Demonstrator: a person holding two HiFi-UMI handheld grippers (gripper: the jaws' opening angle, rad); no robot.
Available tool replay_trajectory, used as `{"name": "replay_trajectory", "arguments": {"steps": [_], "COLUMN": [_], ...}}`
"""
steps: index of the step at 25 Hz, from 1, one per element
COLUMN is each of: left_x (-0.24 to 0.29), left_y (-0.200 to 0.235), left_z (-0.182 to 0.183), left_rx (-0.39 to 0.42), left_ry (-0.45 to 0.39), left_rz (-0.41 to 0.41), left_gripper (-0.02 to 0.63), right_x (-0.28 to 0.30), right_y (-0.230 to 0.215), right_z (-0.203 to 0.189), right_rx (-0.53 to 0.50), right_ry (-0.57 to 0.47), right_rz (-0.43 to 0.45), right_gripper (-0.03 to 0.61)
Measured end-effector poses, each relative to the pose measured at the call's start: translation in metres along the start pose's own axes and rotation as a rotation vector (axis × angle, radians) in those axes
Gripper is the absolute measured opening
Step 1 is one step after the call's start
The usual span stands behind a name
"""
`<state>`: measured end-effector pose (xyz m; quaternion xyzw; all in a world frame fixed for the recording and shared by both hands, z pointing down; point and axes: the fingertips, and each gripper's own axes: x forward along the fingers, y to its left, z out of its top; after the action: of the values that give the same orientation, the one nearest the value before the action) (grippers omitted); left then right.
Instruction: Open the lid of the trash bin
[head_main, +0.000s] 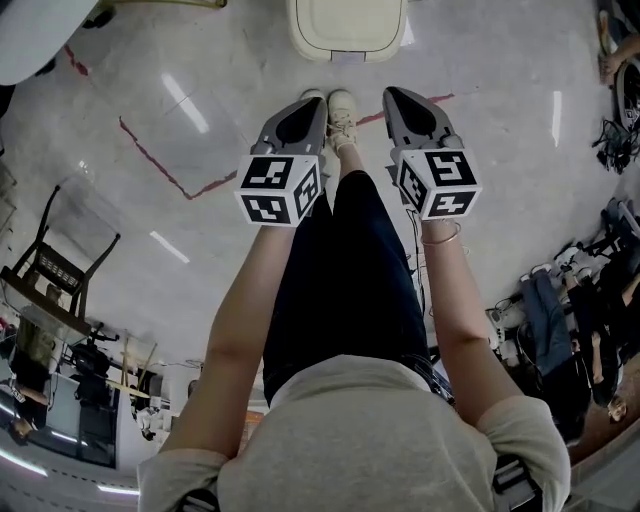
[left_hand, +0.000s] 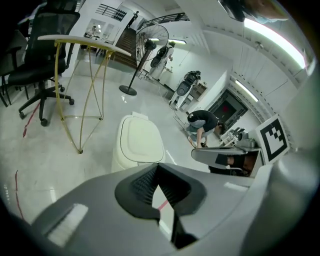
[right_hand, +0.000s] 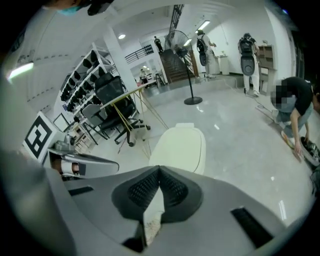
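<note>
The trash bin (head_main: 347, 28) stands on the floor straight ahead of my feet, cream coloured, its lid down flat. It shows again as the trash bin (left_hand: 141, 142) and the trash bin (right_hand: 181, 147) beyond each set of jaws. My left gripper (head_main: 312, 102) and right gripper (head_main: 393, 96) hang side by side above my shoes, a short way before the bin and touching nothing. In the left gripper view the left gripper (left_hand: 158, 166) has its jaw tips together with nothing held. The right gripper (right_hand: 160, 170) is shut the same way, empty.
A gold-legged table (left_hand: 85, 75) and an office chair (left_hand: 35, 60) stand left of the bin, a pedestal fan (left_hand: 145, 55) behind it. A person (right_hand: 295, 110) crouches to the right. Red tape (head_main: 170, 165) marks the floor; clutter (head_main: 590, 300) lies at the right.
</note>
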<state>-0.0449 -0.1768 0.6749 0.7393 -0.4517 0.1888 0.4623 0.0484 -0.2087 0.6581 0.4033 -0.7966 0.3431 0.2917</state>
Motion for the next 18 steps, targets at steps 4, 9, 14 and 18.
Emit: {"name": "replay_trajectory", "arguments": {"steps": [4,9,14,18], "left_x": [0.019,0.041,0.05,0.055], "left_y": [0.007,0.02,0.028,0.033], "left_z": [-0.012,-0.025,-0.028,-0.036], "left_rx": [-0.011,-0.018,-0.03,-0.046], "left_ry": [-0.001,0.006,-0.016,-0.025], "left_rz": [-0.007,-0.003,-0.009,-0.02], "left_gripper": [0.009,0.009,0.009,0.009], "right_x": [0.017,0.039,0.064,0.085], "right_y": [-0.003,0.0,0.009,0.016], "right_z": [-0.016,-0.029,-0.044,-0.056], "right_rx": [-0.041,-0.064,-0.122,-0.189], "right_ry": [0.032,0.065,0.124,0.174], "right_rz": [0.003,0.022,0.052,0.084], "right_gripper": [0.008,0.008,0.008,0.008]}}
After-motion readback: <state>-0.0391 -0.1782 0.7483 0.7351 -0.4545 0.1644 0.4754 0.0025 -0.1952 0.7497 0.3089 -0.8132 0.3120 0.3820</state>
